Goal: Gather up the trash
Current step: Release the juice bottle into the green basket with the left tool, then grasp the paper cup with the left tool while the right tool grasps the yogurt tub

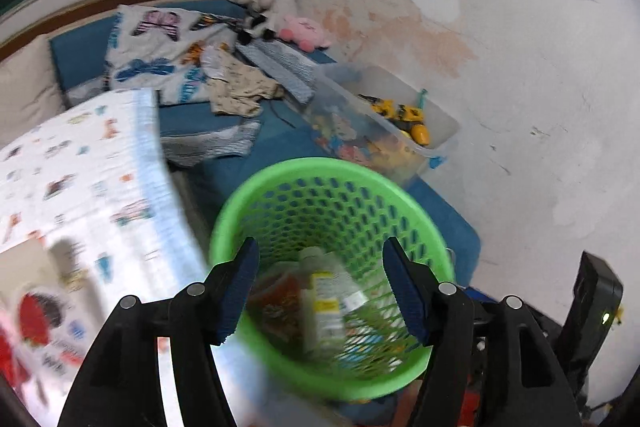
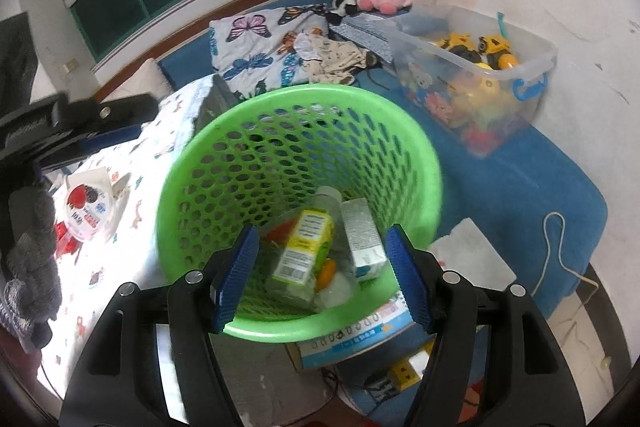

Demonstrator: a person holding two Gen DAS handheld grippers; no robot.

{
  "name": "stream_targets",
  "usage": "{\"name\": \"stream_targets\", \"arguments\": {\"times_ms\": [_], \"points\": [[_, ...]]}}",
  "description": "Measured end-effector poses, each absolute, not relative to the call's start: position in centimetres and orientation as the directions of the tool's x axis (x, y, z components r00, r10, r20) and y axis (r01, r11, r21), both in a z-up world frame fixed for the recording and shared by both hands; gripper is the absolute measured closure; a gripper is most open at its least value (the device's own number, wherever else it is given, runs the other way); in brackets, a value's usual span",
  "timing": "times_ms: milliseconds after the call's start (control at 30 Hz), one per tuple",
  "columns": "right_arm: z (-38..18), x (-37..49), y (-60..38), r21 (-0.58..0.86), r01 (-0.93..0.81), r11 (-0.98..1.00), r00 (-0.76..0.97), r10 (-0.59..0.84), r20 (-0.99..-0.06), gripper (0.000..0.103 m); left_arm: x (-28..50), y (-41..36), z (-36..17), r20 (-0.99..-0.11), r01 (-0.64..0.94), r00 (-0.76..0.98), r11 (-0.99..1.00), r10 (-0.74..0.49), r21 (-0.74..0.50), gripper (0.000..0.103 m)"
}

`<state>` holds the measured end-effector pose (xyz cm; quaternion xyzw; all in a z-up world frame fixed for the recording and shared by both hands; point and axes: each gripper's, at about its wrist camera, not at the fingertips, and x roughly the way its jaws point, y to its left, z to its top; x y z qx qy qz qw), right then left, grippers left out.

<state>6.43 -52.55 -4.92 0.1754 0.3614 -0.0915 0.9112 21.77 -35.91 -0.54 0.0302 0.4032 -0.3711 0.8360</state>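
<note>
While both our grippers, left (image 1: 320,291) and right (image 2: 322,275), hang with jaws apart and empty above the green mesh basket (image 2: 280,103), we see trash inside it: a yellow-labelled bottle (image 2: 306,247) and a small carton (image 2: 362,231). Beside the basket a yoghurt cup (image 2: 90,213) sits on a printed cloth (image 2: 132,163); beyond, a clear toy bin (image 2: 532,67).

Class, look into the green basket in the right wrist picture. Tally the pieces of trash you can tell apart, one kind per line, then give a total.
Cartons with a yellow and green label: 1
Small white boxes: 1
Clear bottles: 1
Total you can tell apart: 3; other bits underneath in the green basket are too unclear to count.
</note>
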Motion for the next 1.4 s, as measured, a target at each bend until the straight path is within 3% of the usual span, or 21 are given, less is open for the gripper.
{"name": "stream_targets", "arguments": {"times_ms": [367,767,867,1400], "points": [[-2.2,9.2,-46.3,0.238,0.130,0.963,0.741,0.066,-0.668,0.031,20.4,-23.8,-0.2,-0.700,0.504,0.539,0.845,-0.469,-0.179,0.041],[-1.6,14.3,-36.8,0.163,-0.095,0.982,0.698,0.182,-0.693,0.028,20.9,-11.3,0.3,-0.683,0.310,0.626,0.924,-0.376,-0.225,0.041],[-1.9,15.6,-34.9,0.167,-0.148,0.975,0.679,0.223,-0.699,0.022,20.8,-8.9,0.3,-0.679,0.269,0.641,0.933,-0.358,-0.239,0.041],[-5.0,23.3,-29.9,0.338,-0.347,0.875,0.536,0.480,-0.694,0.005,20.8,-4.9,-0.2,-0.676,0.202,0.656,0.941,-0.335,-0.271,0.041]]}}
